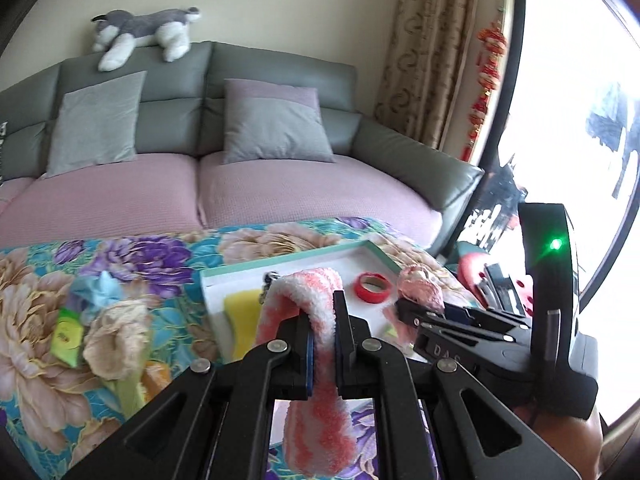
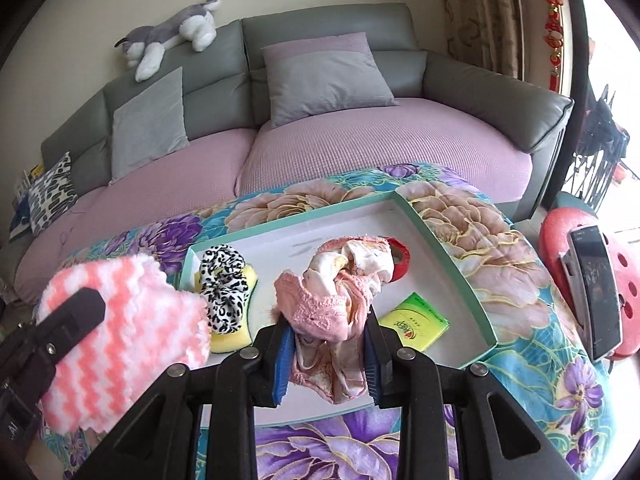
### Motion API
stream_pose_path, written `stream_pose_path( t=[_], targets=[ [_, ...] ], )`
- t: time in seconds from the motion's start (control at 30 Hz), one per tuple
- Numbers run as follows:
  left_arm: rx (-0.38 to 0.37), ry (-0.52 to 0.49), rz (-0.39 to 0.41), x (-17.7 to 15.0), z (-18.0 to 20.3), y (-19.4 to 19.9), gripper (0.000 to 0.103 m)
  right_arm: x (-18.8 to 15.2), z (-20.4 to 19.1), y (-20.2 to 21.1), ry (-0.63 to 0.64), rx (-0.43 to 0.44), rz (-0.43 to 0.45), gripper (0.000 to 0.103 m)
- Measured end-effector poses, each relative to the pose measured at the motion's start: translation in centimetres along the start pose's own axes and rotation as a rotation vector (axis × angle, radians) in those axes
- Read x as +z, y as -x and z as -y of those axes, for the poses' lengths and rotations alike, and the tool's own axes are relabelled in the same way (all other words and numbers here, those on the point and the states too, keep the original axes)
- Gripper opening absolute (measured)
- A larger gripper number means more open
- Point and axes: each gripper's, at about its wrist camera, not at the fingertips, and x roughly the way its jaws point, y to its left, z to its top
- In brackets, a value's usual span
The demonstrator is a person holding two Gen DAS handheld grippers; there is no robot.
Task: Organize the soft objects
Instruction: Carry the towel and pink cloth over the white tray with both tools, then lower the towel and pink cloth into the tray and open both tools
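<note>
Nearest the left wrist lens, a fuzzy pink-and-white striped sock [image 1: 316, 360] is pinched between the blue-padded fingers of the left hand-held gripper [image 1: 323, 344], which is clenched on it; the sock arches up above the fingertips and its other end hangs down below the jaws, over the floral tabletop [image 1: 132, 256]. The right hand-held gripper [image 2: 330, 344] is likewise clamped on a crumpled pink lace-trimmed garment [image 2: 340, 292], held bunched above the near part of a white tray with a teal rim [image 2: 448, 240]. In the left wrist view the right tool reaches in from the right with its fingers pointing left toward the tray, the letters "DAS" embossed on its black body and a green light glowing on its upright mount. In the right wrist view the left tool enters from the lower left, level with the tray's left edge. Inside the tray lie a yellow sponge [image 2: 236, 336] with a leopard-print scrunchie [image 2: 224, 284] resting on it, a red tape roll [image 2: 400, 260] partly hidden behind the garment, and a green packet [image 2: 414, 320] whose red printing is too small to read. A grey sofa [image 2: 360, 40] with cushions and a plush husky [image 2: 172, 36] stands behind.
</note>
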Motion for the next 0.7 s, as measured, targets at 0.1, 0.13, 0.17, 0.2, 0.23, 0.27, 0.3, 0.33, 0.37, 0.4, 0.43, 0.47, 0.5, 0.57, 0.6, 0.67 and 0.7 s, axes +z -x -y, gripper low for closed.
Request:
stream_pose_path(
  t=[0.1, 0.13, 0.17, 0.2, 0.23, 0.27, 0.3, 0.33, 0.37, 0.4, 0.43, 0.47, 0.5, 0.57, 0.6, 0.67, 0.7],
  targets=[
    [-0.033, -0.033, -0.024, -0.4, 1.1, -1.0, 0.008, -0.1, 0.6, -0.4, -0.016, -0.005, -0.008, 0.032],
    [-0.038, -0.036, -0.036, -0.6, 1.3, -1.7, 0.008, -0.2, 0.7, -0.8, -0.018, -0.004, -0.016, 0.032],
    [-0.047, -0.032, -0.055, -0.9, 1.3, -2.5, 0.008, -0.3, 0.7, -1.3, -0.018, 0.000, -0.029, 0.032],
    [-0.050, -0.018, -0.090, -1.4, 1.1, -3.6, 0.008, -0.5, 0.7, -1.8, -0.018, 0.005, -0.047, 0.032],
    [-0.046, -0.009, -0.115, -1.8, 0.9, -4.5, 0.008, -0.7, 0.6, -2.6, -0.015, 0.005, -0.065, 0.032],
    [-0.034, 0.000, -0.153, -2.4, 0.6, -5.6, 0.008, -0.9, 0.5, -3.2, -0.009, -0.001, -0.081, 0.032],
    [-0.016, 0.008, -0.193, -2.9, 0.3, -6.7, 0.008, -1.1, 0.4, -3.7, -0.003, -0.010, -0.095, 0.032],
    [-0.006, 0.013, -0.213, -3.3, 0.1, -7.2, 0.008, -1.2, 0.3, -4.1, -0.002, -0.012, -0.105, 0.032],
    [0.001, 0.021, -0.239, -3.7, -0.2, -7.9, 0.008, -1.3, 0.4, -4.4, -0.004, -0.006, -0.113, 0.032],
    [0.006, 0.029, -0.258, -4.0, -0.4, -8.3, 0.008, -1.5, 0.3, -4.6, -0.005, -0.002, -0.121, 0.032],
    [0.011, 0.033, -0.276, -4.3, -0.6, -8.8, 0.008, -1.6, 0.3, -4.8, -0.003, -0.001, -0.126, 0.032],
    [0.017, 0.036, -0.291, -4.6, -0.7, -9.1, 0.008, -1.6, 0.2, -5.0, -0.001, -0.001, -0.129, 0.032],
    [0.021, 0.038, -0.300, -4.8, -0.7, -9.4, 0.008, -1.7, 0.1, -5.1, 0.000, 0.003, -0.131, 0.032],
    [0.029, 0.041, -0.315, -5.1, -0.9, -10.0, 0.008, -1.8, 0.0, -5.3, 0.001, 0.009, -0.132, 0.032],
    [0.031, 0.045, -0.320, -5.2, -1.0, -10.3, 0.008, -1.7, -0.1, -5.4, 0.001, 0.010, -0.132, 0.032],
    [0.040, 0.054, -0.332, -5.5, -1.4, -10.9, 0.008, -1.8, -0.1, -5.7, -0.002, 0.014, -0.137, 0.032],
    [0.050, 0.057, -0.335, -5.6, -1.5, -11.1, 0.008, -1.8, -0.1, -5.9, -0.003, 0.013, -0.139, 0.032]
  ],
)
